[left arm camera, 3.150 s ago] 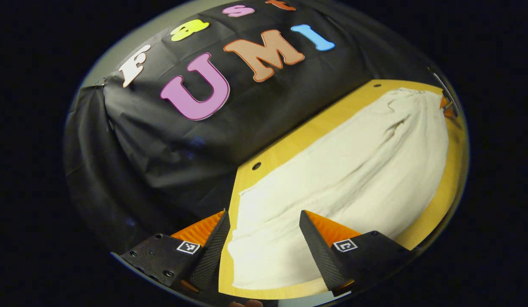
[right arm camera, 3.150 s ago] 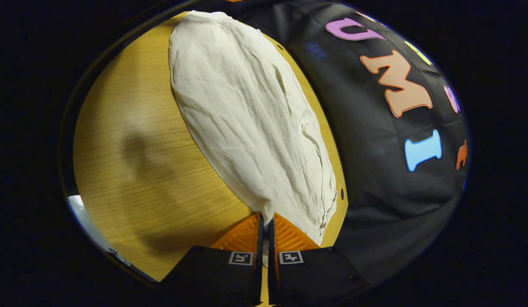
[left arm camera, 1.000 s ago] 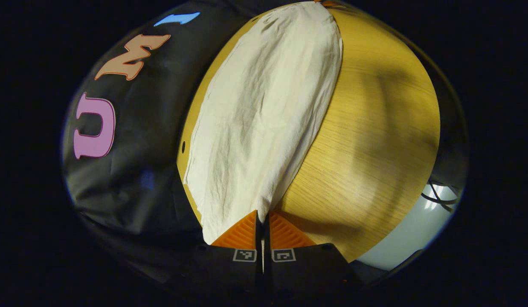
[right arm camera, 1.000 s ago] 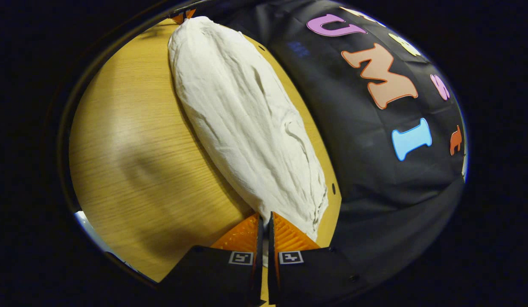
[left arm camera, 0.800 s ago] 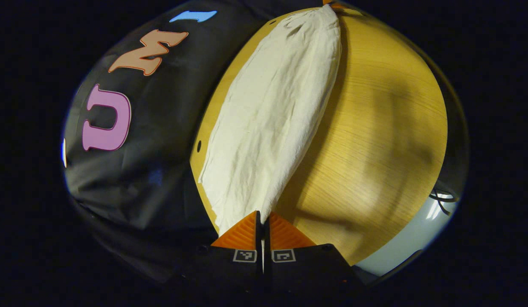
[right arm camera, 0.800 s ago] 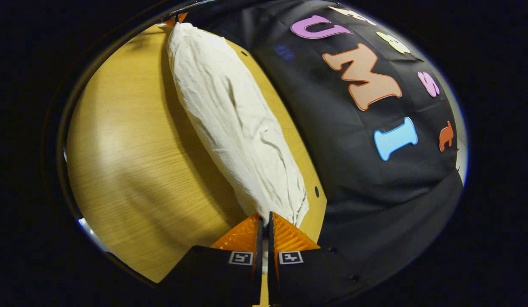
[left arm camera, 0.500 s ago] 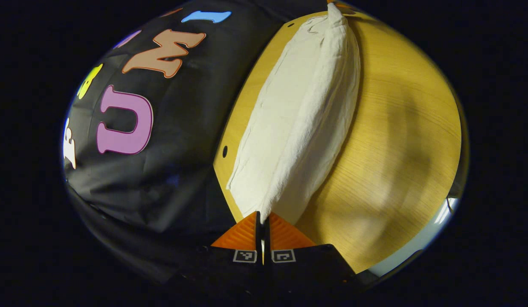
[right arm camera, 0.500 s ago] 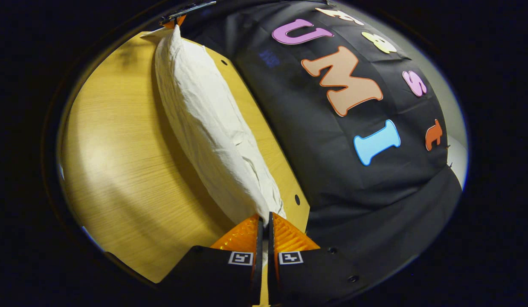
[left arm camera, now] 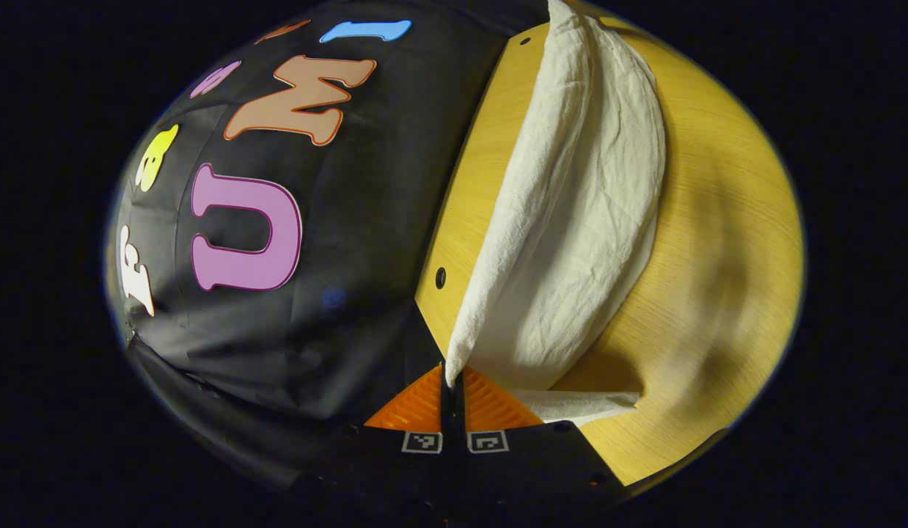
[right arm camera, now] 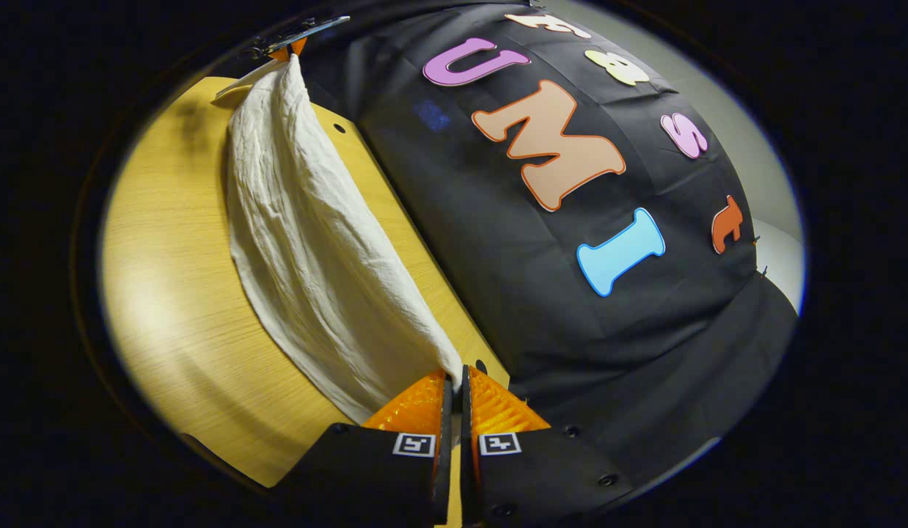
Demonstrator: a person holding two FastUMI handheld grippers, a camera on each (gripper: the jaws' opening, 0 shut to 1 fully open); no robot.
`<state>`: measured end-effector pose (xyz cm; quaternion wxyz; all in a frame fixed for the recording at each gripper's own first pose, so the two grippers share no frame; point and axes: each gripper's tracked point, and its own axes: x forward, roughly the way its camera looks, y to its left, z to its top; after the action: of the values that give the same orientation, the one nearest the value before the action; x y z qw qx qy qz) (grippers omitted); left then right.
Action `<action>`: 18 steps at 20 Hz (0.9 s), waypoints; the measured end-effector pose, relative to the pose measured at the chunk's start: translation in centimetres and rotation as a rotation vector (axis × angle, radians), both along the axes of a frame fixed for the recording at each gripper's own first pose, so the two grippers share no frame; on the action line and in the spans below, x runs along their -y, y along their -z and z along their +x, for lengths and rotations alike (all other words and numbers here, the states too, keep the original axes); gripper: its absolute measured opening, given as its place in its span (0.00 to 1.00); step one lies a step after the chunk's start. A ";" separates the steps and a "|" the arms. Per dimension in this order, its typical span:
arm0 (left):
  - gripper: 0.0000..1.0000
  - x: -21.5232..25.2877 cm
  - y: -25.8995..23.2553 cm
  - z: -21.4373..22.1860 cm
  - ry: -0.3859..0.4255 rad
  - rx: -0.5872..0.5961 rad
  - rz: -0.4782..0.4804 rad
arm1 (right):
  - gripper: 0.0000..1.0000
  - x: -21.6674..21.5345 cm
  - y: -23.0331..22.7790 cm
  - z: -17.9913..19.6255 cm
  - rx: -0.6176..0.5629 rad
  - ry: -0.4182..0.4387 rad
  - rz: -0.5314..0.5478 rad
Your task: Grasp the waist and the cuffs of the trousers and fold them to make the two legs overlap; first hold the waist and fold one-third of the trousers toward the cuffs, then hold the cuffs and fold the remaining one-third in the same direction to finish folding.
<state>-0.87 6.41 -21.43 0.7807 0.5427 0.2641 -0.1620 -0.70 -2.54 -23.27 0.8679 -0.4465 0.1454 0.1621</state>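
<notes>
Both tools clamped tight on trousers.

Left tongs clamped tight, fingers pressed together on a pinch of the trousers and raised off the desk. Right tongs likewise closed on the trousers' other end, also lifted. Far tip of the left tongs visible at the top of the right gripper view.
</notes>
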 end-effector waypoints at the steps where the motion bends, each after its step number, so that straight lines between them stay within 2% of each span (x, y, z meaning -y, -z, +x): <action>1: 0.00 0.2 -0.1 1.3 -0.003 0.010 -0.031 | 0.08 -0.3 -0.4 0.9 0.013 0.008 -0.002; 5: 0.00 0.3 0.3 6.3 -0.045 0.043 -0.130 | 0.08 -1.6 -0.7 4.3 0.026 0.035 -0.031; 8: 0.00 0.8 1.2 9.2 -0.032 0.048 -0.153 | 0.07 -2.4 -0.5 6.5 0.026 0.044 -0.062; 10: 0.00 1.2 2.0 10.4 -0.005 0.045 -0.136 | 0.07 -2.7 0.1 8.1 0.018 0.058 -0.069; 13: 0.00 1.5 3.2 12.3 0.022 0.047 -0.147 | 0.07 -3.1 2.1 10.7 -0.014 0.070 -0.087; 18: 0.00 1.9 7.1 14.4 -0.011 0.018 -0.187 | 0.07 -4.3 6.9 13.5 -0.093 0.081 -0.107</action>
<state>13.48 4.49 -28.49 0.8312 0.4672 0.2437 -0.1770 12.79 1.80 -30.15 0.8411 -0.4778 0.2118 0.1394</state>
